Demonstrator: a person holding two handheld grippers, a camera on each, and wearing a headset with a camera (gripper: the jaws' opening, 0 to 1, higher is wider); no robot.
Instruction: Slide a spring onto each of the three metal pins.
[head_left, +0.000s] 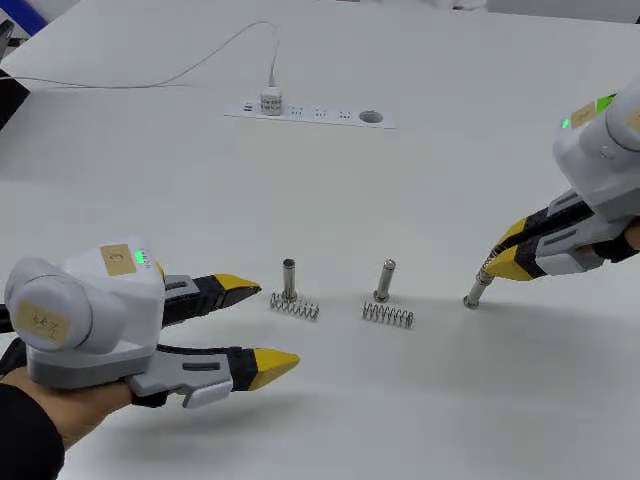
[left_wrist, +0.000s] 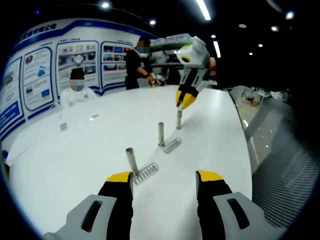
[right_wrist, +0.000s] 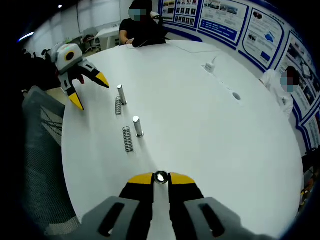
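Labels on left tool unreadable; its jaws gape wide at nine o'clock. Right tool pinches the three-o'clock pin.

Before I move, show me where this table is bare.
Bare: the table between power strip and pin row, and its near edge right of the left gripper. Crowded: the pin row, springs, right gripper at the third pin.
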